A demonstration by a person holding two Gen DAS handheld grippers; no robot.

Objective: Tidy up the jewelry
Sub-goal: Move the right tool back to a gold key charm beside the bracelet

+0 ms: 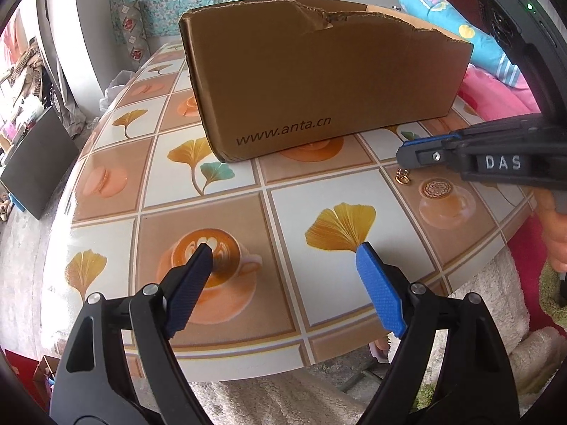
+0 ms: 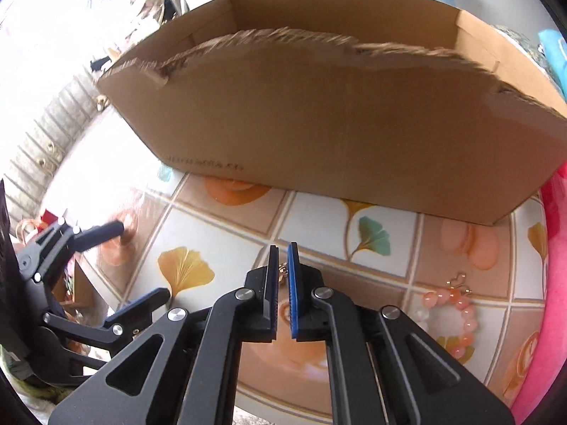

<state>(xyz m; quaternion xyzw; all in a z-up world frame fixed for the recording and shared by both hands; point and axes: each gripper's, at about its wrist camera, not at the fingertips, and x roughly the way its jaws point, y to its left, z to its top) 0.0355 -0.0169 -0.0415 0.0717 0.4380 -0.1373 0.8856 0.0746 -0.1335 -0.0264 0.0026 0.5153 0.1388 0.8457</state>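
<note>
Right gripper point(image 2: 282, 258) fingers pinched shut on small gold earring point(image 2: 282, 268) above tiled-pattern table point(image 2: 226, 226), left gripper point(image 1: 283, 253) fingers spread wide, empty, torn brown cardboard box point(image 1: 319, 81) behind, pink beaded bracelet point(image 2: 457, 313) nearby.

Cardboard box point(image 2: 319, 113) at table point(image 1: 219, 191) rear, bead bracelet point(image 2: 457, 315) in front, R of small ring point(image 1: 403, 176)

Patterned tablecloth point(image 1: 212, 191), blue pillow point(image 1: 485, 42), pink blanket point(image 1: 496, 95).
</note>
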